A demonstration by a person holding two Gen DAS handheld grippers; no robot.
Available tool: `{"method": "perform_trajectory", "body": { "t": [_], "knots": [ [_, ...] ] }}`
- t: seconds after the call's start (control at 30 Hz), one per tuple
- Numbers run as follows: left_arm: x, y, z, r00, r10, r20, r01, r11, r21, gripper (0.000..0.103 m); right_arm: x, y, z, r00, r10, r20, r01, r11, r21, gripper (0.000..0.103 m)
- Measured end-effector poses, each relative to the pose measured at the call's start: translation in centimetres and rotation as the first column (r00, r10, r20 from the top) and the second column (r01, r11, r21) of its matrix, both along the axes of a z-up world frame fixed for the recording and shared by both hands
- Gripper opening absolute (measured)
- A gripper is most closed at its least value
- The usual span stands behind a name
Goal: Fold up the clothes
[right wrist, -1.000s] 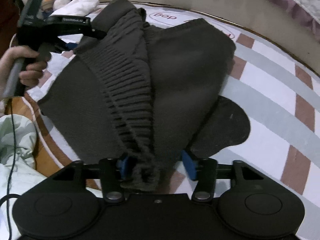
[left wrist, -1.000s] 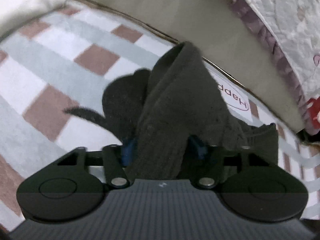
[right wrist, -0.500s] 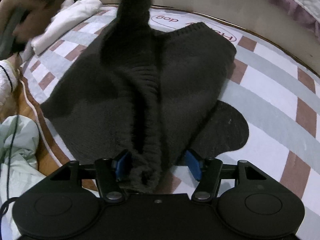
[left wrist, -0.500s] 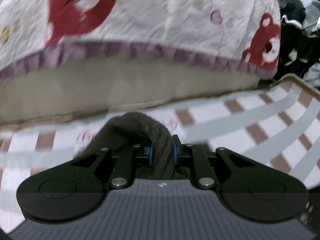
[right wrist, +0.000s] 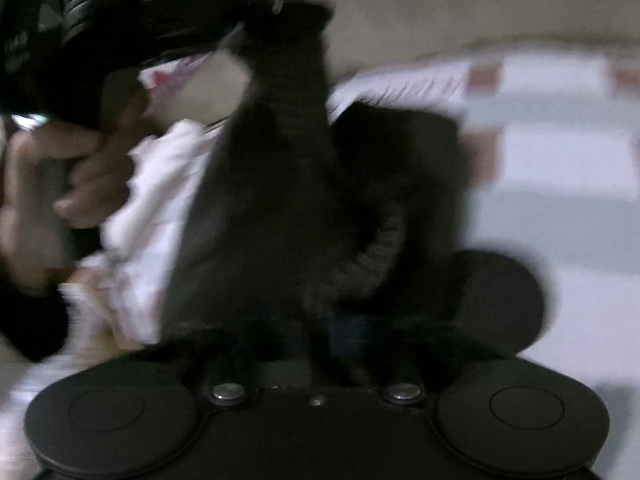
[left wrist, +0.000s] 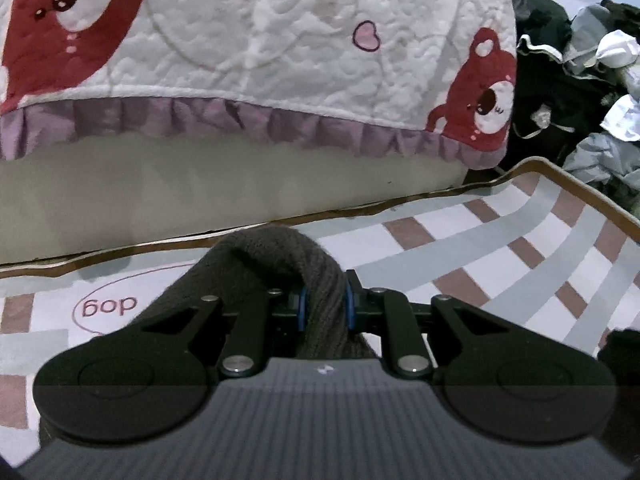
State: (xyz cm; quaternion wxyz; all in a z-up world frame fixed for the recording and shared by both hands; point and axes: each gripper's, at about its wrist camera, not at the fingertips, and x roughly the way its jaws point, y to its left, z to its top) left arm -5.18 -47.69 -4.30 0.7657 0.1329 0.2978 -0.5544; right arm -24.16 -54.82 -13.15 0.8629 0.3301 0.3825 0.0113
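Dark knit sweater now lifted off the checked mat, stretched between your tools. Left tool pinches a fold; right tool blurred, grip unclear. A second ago it lay spread: fold underway.

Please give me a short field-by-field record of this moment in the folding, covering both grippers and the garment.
garment: dark knit sweater, lifted between the two grippers
left gripper: shut on sweater, a fold pinched between its blue pads
right gripper: view blurred; sweater at its fingers, grip unclear
surface: checked mat printed "dog"
background: quilted bear bedspread behind the mat
other: white garment beside the sweater; hand holding the left gripper's handle
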Motion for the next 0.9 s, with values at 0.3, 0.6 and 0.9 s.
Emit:
{"method": "perform_trajectory", "body": {
  "t": [0.3, 0.6, 0.9],
  "knots": [
    [0.9, -5.4, -5.2, 0.991, 0.030, -0.127, -0.006, 0.984, 0.178, 0.026, -1.9, -0.6, -0.8, 0.993, 0.038, -0.109, -0.030, 0.996, 0.080, 0.012],
    [-1.0, -2.4, -4.1, 0.955, 0.018, -0.295, -0.006, 0.999, 0.039, 0.055, -0.9, 0.6, -1.4, 0.984, 0.087, -0.157, -0.082, 0.996, 0.037, 0.012],
    [-3.6, 10.6, -5.8, 0.971, 0.236, -0.037, -0.225, 0.956, 0.189, 0.063, -1.8, -1.7, -1.3, 0.959, -0.177, -0.219, 0.165, 0.984, -0.075, 0.052]
  ]
}}
